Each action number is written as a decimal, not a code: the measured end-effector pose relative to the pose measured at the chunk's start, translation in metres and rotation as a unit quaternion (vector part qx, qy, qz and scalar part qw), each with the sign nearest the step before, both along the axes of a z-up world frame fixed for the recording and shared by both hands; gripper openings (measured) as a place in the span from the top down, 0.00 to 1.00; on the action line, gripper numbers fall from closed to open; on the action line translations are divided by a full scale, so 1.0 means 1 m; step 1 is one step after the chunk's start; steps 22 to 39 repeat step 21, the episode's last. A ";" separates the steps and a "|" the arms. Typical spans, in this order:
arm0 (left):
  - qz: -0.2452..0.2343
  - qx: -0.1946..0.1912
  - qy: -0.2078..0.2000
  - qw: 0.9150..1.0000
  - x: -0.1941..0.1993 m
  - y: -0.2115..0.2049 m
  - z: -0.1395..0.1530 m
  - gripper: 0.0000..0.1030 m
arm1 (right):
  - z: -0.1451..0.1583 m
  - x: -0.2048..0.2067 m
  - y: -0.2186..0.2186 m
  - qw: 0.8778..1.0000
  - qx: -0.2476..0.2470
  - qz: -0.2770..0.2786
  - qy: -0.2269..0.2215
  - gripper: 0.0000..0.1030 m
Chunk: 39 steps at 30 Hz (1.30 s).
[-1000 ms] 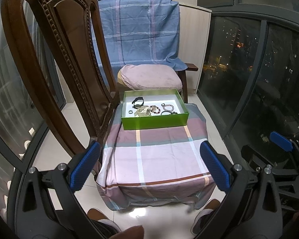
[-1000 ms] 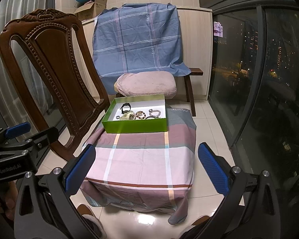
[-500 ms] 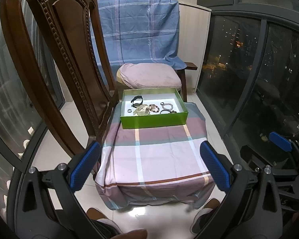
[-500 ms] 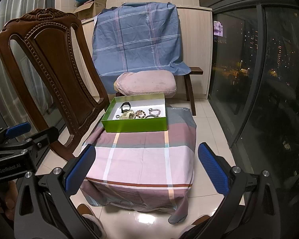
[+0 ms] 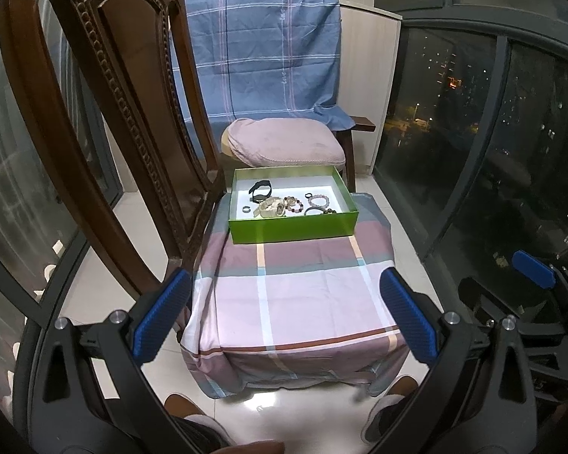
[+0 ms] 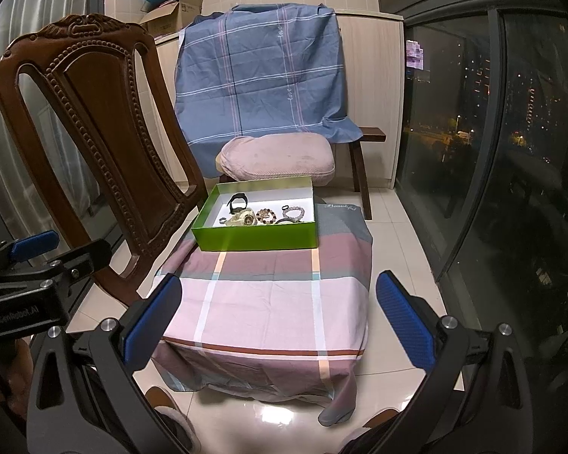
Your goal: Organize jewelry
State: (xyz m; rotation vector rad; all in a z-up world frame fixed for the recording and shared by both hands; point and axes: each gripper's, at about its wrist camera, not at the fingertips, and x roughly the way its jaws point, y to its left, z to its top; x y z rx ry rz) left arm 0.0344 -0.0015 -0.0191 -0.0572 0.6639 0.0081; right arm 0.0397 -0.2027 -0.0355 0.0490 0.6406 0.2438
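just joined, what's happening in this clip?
A person holds a gripper in each hand. The left gripper and right gripper are both open and empty, short of the cloth-covered table. The jewelry lies untouched in the green box at the table's far end. Sorting has not started.

Green box (image 5: 291, 229) — pink-plaid cloth (image 5: 295, 295) — blue checked sheet (image 6: 261, 72)

Big carved wooden chair (image 6: 94, 143) sits on the left, right up against the low table (image 6: 269, 302), which is draped in a pink and mauve plaid cloth. Behind that there's a pinkish cushion (image 6: 276, 159) on a stool, and a blue checked sheet (image 6: 261, 75) hanging over the cabinet. Cardboard boxes (image 6: 174, 15) up top, city lights outside the dark window (image 6: 473, 113), glossy tiled floor (image 6: 394, 227).
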 end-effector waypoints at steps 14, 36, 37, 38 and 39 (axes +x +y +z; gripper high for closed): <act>0.007 0.009 -0.006 1.000 -0.002 -0.003 0.002 0.04 | -0.001 0.000 -0.001 1.000 0.000 0.002 0.000 0.03; 0.015 0.017 -0.003 1.000 0.000 -0.005 0.001 0.04 | -0.001 0.000 -0.002 1.000 0.000 0.002 0.001 0.03; 0.015 0.017 -0.003 1.000 0.000 -0.005 0.001 0.04 | -0.001 0.000 -0.002 1.000 0.000 0.002 0.001 0.03; 0.015 0.017 -0.003 1.000 0.000 -0.005 0.001 0.04 | -0.001 0.000 -0.002 1.000 0.000 0.002 0.001 0.03; 0.015 0.017 -0.003 1.000 0.000 -0.005 0.001 0.04 | -0.001 0.000 -0.002 1.000 0.000 0.002 0.001 0.03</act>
